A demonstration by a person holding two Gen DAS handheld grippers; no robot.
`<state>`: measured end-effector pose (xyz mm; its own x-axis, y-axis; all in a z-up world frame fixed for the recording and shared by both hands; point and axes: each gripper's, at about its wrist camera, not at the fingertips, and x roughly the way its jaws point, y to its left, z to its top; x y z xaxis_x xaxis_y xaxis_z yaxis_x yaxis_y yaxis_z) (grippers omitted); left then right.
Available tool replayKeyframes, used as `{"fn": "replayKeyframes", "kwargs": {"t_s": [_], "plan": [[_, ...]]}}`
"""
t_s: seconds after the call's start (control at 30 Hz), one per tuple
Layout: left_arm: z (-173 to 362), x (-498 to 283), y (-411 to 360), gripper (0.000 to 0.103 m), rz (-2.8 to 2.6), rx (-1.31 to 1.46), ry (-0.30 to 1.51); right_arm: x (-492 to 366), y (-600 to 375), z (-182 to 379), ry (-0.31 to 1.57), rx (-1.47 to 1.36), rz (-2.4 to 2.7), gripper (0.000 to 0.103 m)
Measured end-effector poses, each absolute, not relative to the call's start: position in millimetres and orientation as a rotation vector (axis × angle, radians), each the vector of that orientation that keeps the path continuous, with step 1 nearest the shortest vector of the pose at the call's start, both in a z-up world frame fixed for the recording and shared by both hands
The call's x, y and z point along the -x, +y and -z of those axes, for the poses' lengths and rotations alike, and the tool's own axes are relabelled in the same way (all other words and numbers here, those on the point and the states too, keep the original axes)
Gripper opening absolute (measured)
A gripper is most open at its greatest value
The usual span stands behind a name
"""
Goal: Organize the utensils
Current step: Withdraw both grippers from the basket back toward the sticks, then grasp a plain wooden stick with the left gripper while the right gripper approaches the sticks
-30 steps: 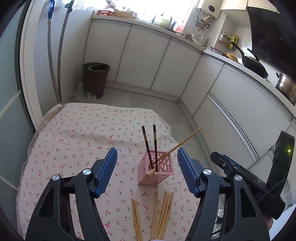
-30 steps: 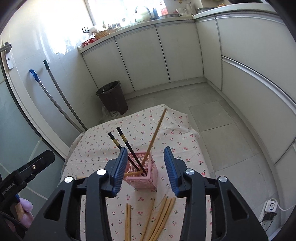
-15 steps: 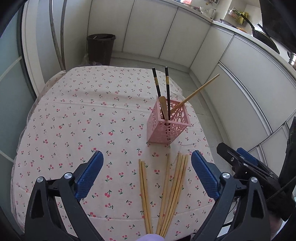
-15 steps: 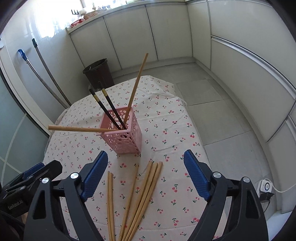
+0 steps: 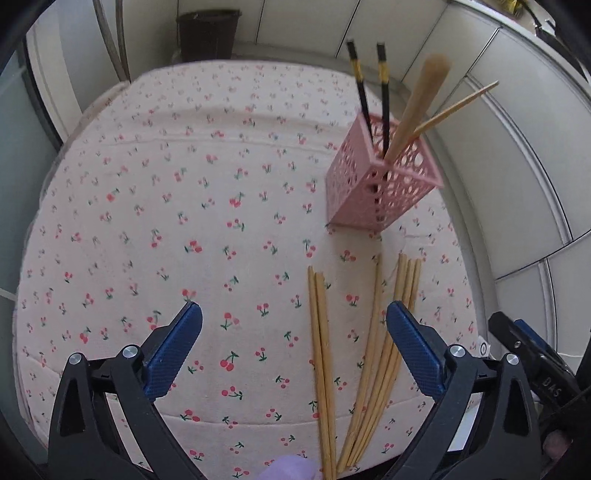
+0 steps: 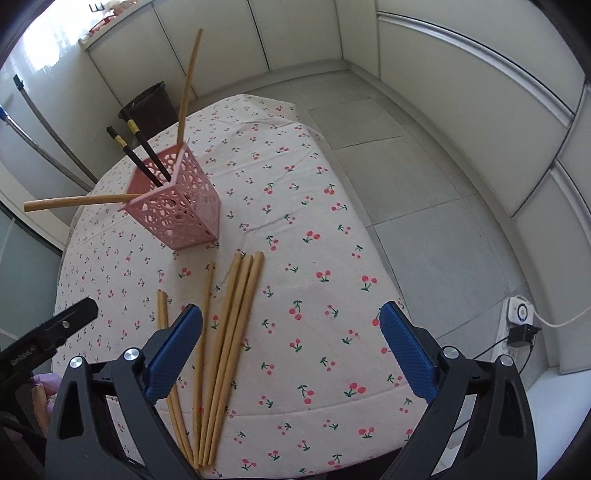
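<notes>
A pink perforated holder (image 5: 380,184) (image 6: 177,206) stands on the cherry-print tablecloth (image 5: 166,221) (image 6: 314,295). It holds two black chopsticks (image 5: 369,96) (image 6: 140,151) and two wooden chopsticks (image 5: 417,107) (image 6: 186,85). Several wooden chopsticks (image 5: 373,350) (image 6: 225,339) lie flat on the cloth in front of the holder. My left gripper (image 5: 293,343) is open and empty, low over the near part of the table, left of the loose sticks. My right gripper (image 6: 291,347) is open and empty, just right of them.
A dark waste bin (image 5: 208,29) (image 6: 149,105) stands on the floor beyond the table. White cabinets (image 6: 461,74) run along the back and right. A power strip with a plug (image 6: 519,325) lies on the floor at the right. Mop handles (image 6: 44,133) lean at the left.
Both grippers have opened wide, pulled back toward the near edge of the table and dropped lower. The holder and its sticks now stand farther away; the loose sticks lie still.
</notes>
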<state>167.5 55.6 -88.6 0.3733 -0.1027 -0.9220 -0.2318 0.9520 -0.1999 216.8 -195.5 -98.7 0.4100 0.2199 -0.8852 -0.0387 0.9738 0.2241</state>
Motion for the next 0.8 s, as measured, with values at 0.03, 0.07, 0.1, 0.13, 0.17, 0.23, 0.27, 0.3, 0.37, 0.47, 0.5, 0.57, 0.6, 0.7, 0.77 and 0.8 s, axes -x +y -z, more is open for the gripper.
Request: {"fn": "replayKeyframes", "kwargs": {"t_s": [0.03, 0.07, 0.1, 0.13, 0.17, 0.23, 0.27, 0.3, 0.37, 0.47, 0.5, 0.57, 0.6, 0.7, 0.77, 0.8], "plan": [[102, -171, 57, 0.096, -0.069, 0.342, 1.244, -217, -198, 102, 1.149, -0.182, -0.158, 0.094], [112, -173, 59, 0.096, -0.068, 0.367, 1.28, -217, -198, 103, 1.158, -0.186, -0.155, 0.094], [123, -175, 63, 0.096, -0.078, 0.396, 1.307, -217, -199, 105, 1.166, -0.189, -0.151, 0.094], [128, -176, 65, 0.096, -0.089, 0.409, 1.319, -218, -200, 107, 1.175, -0.194, -0.15, 0.094], [133, -178, 67, 0.096, -0.104, 0.415, 1.325, -218, -201, 108, 1.181, -0.199, -0.153, 0.094], [138, -182, 69, 0.096, -0.127, 0.427, 1.333, -219, -200, 112, 1.203, -0.208, -0.163, 0.094], [140, -184, 70, 0.096, -0.129, 0.436, 1.337, -219, -199, 114, 1.218, -0.209, -0.168, 0.094], [142, -186, 70, 0.096, -0.131, 0.444, 1.344, -220, -199, 117, 1.233, -0.211, -0.173, 0.094], [148, -190, 68, 0.096, -0.131, 0.441, 1.354, -220, -199, 121, 1.243, -0.227, -0.176, 0.094], [153, -194, 69, 0.096, -0.175, 0.434, 1.362, -219, -200, 118, 1.232, -0.232, -0.183, 0.094], [153, -194, 69, 0.096, -0.181, 0.433, 1.361, -220, -200, 118, 1.23, -0.233, -0.183, 0.094], [152, -196, 67, 0.096, -0.185, 0.423, 1.356, -220, -200, 119, 1.234, -0.236, -0.186, 0.094], [151, -196, 67, 0.096, -0.186, 0.422, 1.352, -220, -200, 119, 1.238, -0.238, -0.188, 0.094], [148, -198, 73, 0.096, -0.207, 0.412, 1.344, -221, -199, 121, 1.244, -0.24, -0.192, 0.094], [144, -201, 78, 0.095, -0.219, 0.406, 1.342, -220, -198, 120, 1.241, -0.237, -0.195, 0.094], [143, -201, 81, 0.094, -0.223, 0.4, 1.343, -220, -197, 120, 1.24, -0.235, -0.196, 0.094]]}}
